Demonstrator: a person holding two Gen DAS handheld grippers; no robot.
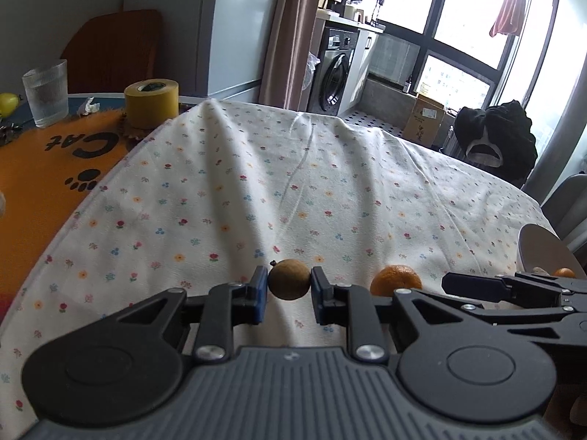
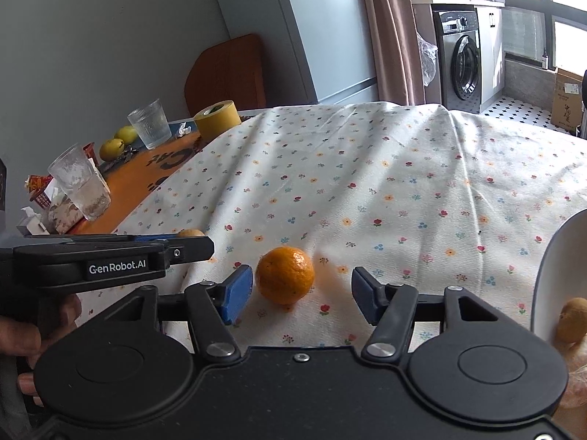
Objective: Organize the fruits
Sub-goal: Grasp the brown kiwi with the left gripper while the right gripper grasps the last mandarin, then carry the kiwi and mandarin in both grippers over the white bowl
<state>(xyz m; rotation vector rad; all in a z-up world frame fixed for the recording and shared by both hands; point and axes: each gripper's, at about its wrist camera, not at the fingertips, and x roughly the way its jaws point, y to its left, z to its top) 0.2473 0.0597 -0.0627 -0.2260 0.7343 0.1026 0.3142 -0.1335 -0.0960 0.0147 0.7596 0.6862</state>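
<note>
Brown fruit (image 1: 289,279) sits clamped in the left gripper (image 1: 288,288); right gripper (image 2: 301,293) gapes around the orange (image 2: 285,275)

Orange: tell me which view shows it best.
Right wrist view: the orange sits whole and unblocked between the open right claw pads. The left wrist view shows only its top, behind the claw's linkage.

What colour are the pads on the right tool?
Blue pads, clearest in the right wrist view.
</note>
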